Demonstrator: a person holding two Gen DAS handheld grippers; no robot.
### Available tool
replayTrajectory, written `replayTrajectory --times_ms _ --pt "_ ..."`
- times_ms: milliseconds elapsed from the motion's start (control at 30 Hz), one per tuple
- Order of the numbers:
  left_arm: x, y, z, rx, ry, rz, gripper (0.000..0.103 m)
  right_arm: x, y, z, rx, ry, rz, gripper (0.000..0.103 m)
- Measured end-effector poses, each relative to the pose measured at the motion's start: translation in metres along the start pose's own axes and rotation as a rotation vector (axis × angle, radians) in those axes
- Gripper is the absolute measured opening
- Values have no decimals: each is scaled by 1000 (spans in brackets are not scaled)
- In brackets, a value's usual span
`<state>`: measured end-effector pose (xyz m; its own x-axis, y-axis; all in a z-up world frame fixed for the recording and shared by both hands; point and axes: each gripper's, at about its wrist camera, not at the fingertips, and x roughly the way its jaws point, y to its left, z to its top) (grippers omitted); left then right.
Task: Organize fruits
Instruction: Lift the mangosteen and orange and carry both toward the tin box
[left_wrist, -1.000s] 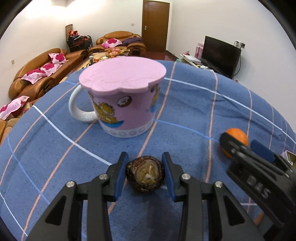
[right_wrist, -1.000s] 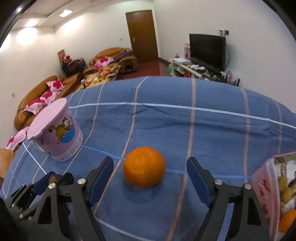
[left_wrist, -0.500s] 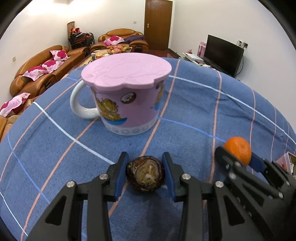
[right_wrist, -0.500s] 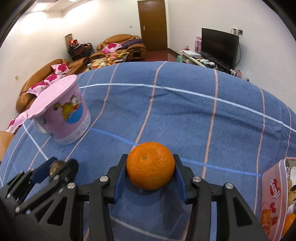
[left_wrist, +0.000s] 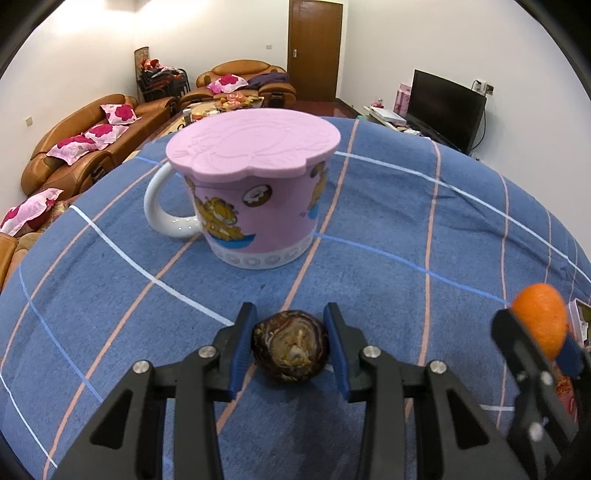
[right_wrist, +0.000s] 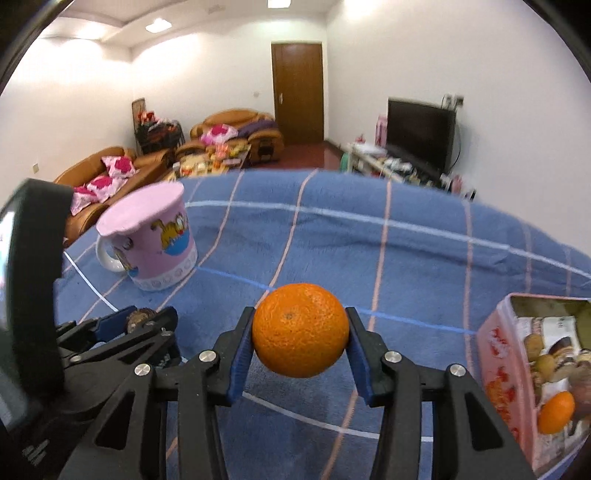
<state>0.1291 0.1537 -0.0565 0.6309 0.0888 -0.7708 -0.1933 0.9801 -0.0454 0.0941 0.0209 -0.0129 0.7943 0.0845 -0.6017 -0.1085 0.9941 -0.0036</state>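
Observation:
My left gripper (left_wrist: 290, 345) is shut on a dark brown wrinkled fruit (left_wrist: 290, 346) just above the blue checked cloth. It also shows in the right wrist view (right_wrist: 142, 318) at lower left. My right gripper (right_wrist: 300, 341) is shut on an orange (right_wrist: 300, 330) and holds it lifted above the cloth. That orange also shows in the left wrist view (left_wrist: 541, 318) at the right edge. A pink tin box (right_wrist: 496, 350) at lower right holds several fruits, one of them an orange (right_wrist: 556, 411).
A pink cartoon mug (left_wrist: 255, 206) with a pink lid (left_wrist: 253, 146) stands on the cloth (left_wrist: 406, 229) ahead of the left gripper; it shows at left in the right wrist view (right_wrist: 155, 240). Sofas, a door and a television lie beyond the table.
My right gripper closed on the orange and lifted it off the cloth. My left gripper stayed shut on the brown fruit and moved slightly back from the mug.

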Motion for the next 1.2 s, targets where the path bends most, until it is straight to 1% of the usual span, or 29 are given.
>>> replayTrajectory --times_ms 100,267,667,867,967,1200 --pt "-3 6 -4 -11 -2 -3 40 -7 3 -1 -17 -31 -12 49" --pt "-10 12 -10 -25 -15 -2 40 -13 2 -3 -21 -43 0 49" --pt "-45 13 -23 -32 -156 20 40 -26 -1 -13 -2 -79 23 49" --pt "-50 15 -24 -53 -176 20 40 -38 1 -19 -16 -114 14 49" --pt "-55 12 -25 -60 -198 21 40 -44 2 -21 -25 -135 4 49" --pt "-67 7 -36 -53 -236 28 40 -53 -4 -27 -16 -147 -3 49"
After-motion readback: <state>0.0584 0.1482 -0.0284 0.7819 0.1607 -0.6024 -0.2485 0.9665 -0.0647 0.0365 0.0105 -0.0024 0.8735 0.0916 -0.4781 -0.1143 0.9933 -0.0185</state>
